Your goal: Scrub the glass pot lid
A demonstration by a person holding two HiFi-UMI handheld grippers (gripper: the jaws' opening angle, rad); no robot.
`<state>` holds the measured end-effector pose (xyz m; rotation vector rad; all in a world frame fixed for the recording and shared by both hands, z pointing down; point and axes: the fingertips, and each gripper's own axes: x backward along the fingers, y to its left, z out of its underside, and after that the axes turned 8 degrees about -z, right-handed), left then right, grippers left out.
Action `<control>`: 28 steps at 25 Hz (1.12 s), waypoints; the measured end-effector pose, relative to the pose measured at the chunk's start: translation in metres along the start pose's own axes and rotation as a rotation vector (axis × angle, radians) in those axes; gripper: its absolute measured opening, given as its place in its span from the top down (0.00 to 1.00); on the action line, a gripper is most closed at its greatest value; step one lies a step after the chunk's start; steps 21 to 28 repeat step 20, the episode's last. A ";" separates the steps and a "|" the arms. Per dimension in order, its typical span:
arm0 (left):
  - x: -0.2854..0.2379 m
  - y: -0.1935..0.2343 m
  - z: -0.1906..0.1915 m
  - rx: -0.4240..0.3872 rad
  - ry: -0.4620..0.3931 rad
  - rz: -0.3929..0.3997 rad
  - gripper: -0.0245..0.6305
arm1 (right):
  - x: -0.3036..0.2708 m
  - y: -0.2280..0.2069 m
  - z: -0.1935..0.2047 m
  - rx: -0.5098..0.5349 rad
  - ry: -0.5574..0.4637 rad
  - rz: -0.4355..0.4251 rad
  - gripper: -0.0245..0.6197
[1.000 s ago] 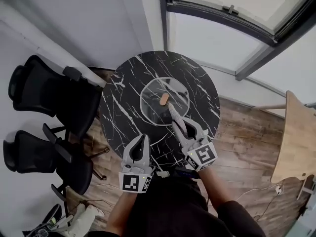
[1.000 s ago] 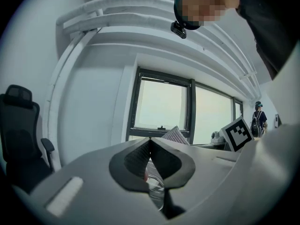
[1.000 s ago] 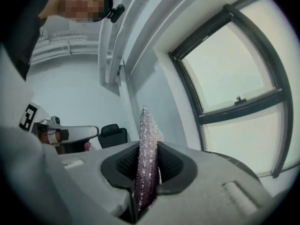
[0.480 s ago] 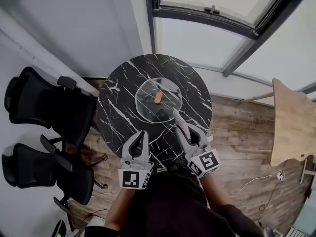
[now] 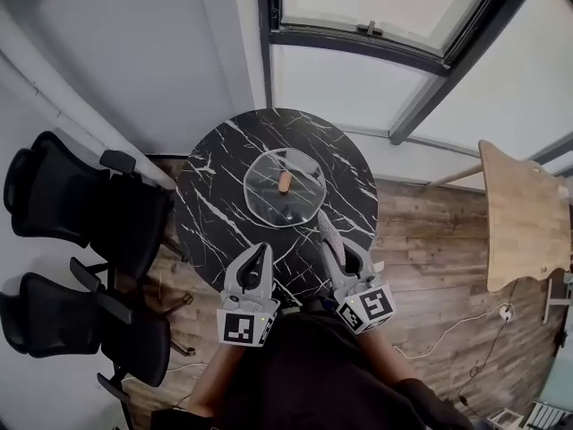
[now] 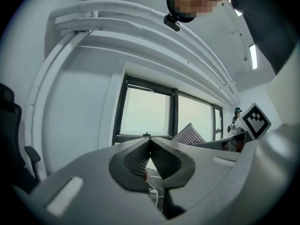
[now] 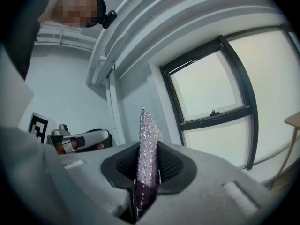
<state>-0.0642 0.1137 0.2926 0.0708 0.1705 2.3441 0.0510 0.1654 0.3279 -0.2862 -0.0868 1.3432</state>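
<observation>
Seen from above, a person in dark clothing holds two tools over the near edge of a round, black, white-veined marble counter [image 5: 215, 195]. The left hand-held gripper [image 5: 260, 254] is empty, its jaws pressed together with nothing between them. Just beside it, the right hand-held gripper [image 5: 337, 250] pinches a flat, glittery silver-purple scrub pad [image 7: 146, 144] that sticks out past its jaws. The pad's tip is close to the near rim of the glass pot lid [image 5: 300, 195]. The lid lies flat near the middle of the counter, its small tan knob [image 5: 285, 184] facing up. Neither tool touches it. Two black office chairs [image 5: 54, 195] stand to the left on a wood plank floor [image 5: 430, 240]. A pale wooden table [image 5: 524, 213] is at the right, well apart. Beyond the counter is a dark-framed window [image 5: 376, 3].
</observation>
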 end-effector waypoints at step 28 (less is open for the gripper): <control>0.013 -0.005 -0.004 0.009 -0.028 0.037 0.96 | 0.008 0.015 -0.007 0.020 -0.023 0.016 0.85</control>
